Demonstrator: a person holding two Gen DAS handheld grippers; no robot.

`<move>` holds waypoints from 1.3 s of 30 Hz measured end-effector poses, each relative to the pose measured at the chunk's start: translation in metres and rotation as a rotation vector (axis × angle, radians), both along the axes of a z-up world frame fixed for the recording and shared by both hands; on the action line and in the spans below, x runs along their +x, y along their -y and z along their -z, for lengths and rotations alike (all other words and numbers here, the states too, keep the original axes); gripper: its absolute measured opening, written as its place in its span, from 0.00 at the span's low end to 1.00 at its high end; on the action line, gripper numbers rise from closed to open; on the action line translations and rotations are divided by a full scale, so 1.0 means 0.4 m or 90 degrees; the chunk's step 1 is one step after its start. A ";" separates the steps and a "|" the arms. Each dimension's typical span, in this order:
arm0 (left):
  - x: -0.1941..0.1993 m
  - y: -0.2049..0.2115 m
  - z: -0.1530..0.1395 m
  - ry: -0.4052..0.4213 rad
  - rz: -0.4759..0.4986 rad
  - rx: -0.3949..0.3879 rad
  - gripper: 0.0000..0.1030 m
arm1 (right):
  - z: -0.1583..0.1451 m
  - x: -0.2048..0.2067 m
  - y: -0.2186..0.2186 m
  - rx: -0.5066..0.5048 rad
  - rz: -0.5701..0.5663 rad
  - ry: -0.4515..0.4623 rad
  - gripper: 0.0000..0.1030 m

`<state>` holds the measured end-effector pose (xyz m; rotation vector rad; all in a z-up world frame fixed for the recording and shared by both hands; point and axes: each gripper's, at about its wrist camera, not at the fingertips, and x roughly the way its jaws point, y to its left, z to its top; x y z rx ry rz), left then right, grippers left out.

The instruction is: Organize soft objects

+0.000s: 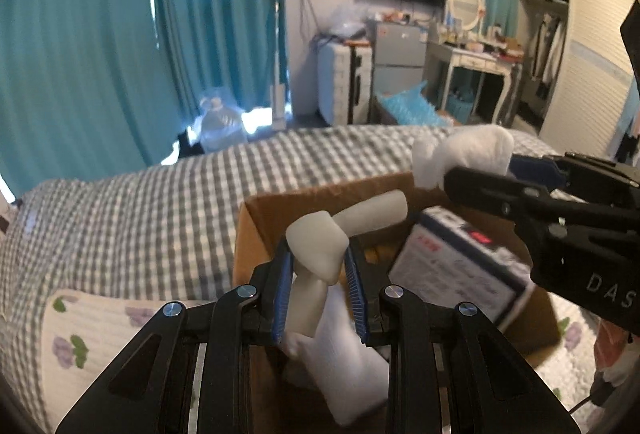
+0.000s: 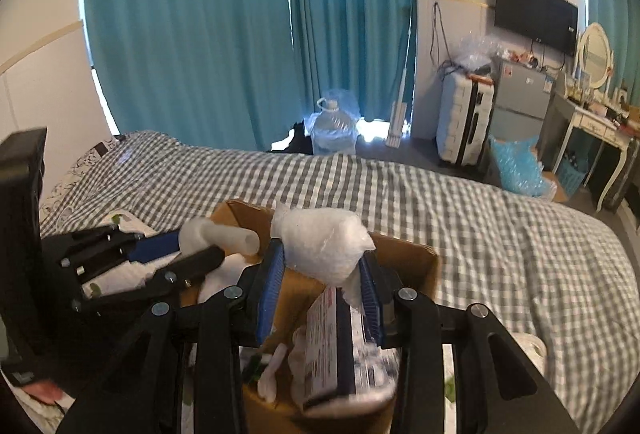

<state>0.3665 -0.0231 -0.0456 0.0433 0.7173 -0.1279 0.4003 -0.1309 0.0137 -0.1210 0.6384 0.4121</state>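
Note:
My left gripper is shut on a bent off-white foam tube and holds it above an open cardboard box on the bed. It also shows in the right wrist view with the tube. My right gripper is shut on a white wad of plastic wrap over the same box; it shows in the left wrist view holding the wad. A white soft packet and a printed carton lie inside the box.
The box stands on a bed with a grey checked cover. A floral pillow lies left of the box. Beyond the bed are teal curtains, a water jug, a suitcase and a dressing table.

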 end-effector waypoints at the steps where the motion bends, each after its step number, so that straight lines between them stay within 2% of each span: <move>1: 0.006 0.001 0.007 -0.003 -0.004 0.002 0.26 | 0.010 0.013 -0.001 0.005 0.003 -0.005 0.36; 2: 0.010 -0.001 0.013 -0.002 -0.007 0.003 0.27 | 0.018 0.027 -0.003 0.013 0.004 -0.013 0.37; 3: 0.009 0.002 0.014 0.001 -0.006 0.001 0.27 | 0.023 0.033 -0.004 0.020 0.005 -0.016 0.42; 4: 0.008 0.002 0.016 0.002 -0.002 -0.003 0.28 | 0.026 0.038 -0.005 0.024 0.008 -0.017 0.54; 6: 0.017 0.006 0.020 -0.015 0.014 -0.001 0.29 | 0.026 0.040 -0.011 0.023 0.021 -0.009 0.70; 7: 0.021 0.009 0.020 -0.018 0.018 0.006 0.30 | 0.024 0.036 -0.009 0.024 0.026 -0.002 0.71; 8: 0.014 0.016 0.019 -0.015 0.016 0.026 0.35 | 0.020 0.031 -0.007 0.025 0.029 0.001 0.71; 11: -0.014 0.026 -0.001 0.021 0.001 0.067 0.60 | -0.003 0.013 0.002 0.022 0.045 0.011 0.72; 12: -0.030 0.027 -0.016 0.034 0.001 0.066 0.63 | -0.014 0.001 0.008 0.023 0.047 0.014 0.72; 17: -0.110 0.015 -0.132 0.074 -0.010 0.049 0.63 | -0.118 -0.086 0.050 0.024 0.068 0.036 0.73; 20: -0.186 0.007 -0.242 0.115 -0.014 0.037 0.63 | -0.227 -0.175 0.084 0.037 0.072 0.068 0.73; 24: -0.331 0.010 -0.419 0.196 0.000 0.031 0.64 | -0.404 -0.330 0.135 0.060 0.079 0.129 0.75; 25: -0.377 0.013 -0.465 0.221 0.002 0.034 0.67 | -0.445 -0.372 0.142 0.058 0.081 0.147 0.78; 26: -0.413 0.014 -0.501 0.243 0.003 0.036 0.76 | -0.491 -0.422 0.150 0.057 0.083 0.166 0.79; 27: -0.473 0.011 -0.549 0.285 -0.002 0.038 0.80 | -0.533 -0.471 0.158 0.058 0.089 0.182 0.81; 29: -0.557 0.007 -0.618 0.343 -0.010 0.033 0.82 | -0.598 -0.554 0.165 0.062 0.085 0.207 0.84; 33: -0.672 -0.034 -0.698 0.400 -0.033 0.003 0.89 | -0.683 -0.712 0.167 0.058 0.109 0.258 1.00; 35: -0.712 -0.055 -0.718 0.424 -0.041 -0.010 0.89 | -0.700 -0.777 0.155 0.040 0.139 0.273 1.00; 37: -0.734 -0.074 -0.720 0.438 -0.046 -0.013 0.89 | -0.703 -0.844 0.147 0.043 0.139 0.322 1.00; 39: -0.747 -0.084 -0.708 0.450 -0.051 -0.003 0.89 | -0.693 -0.883 0.143 0.049 0.129 0.344 1.00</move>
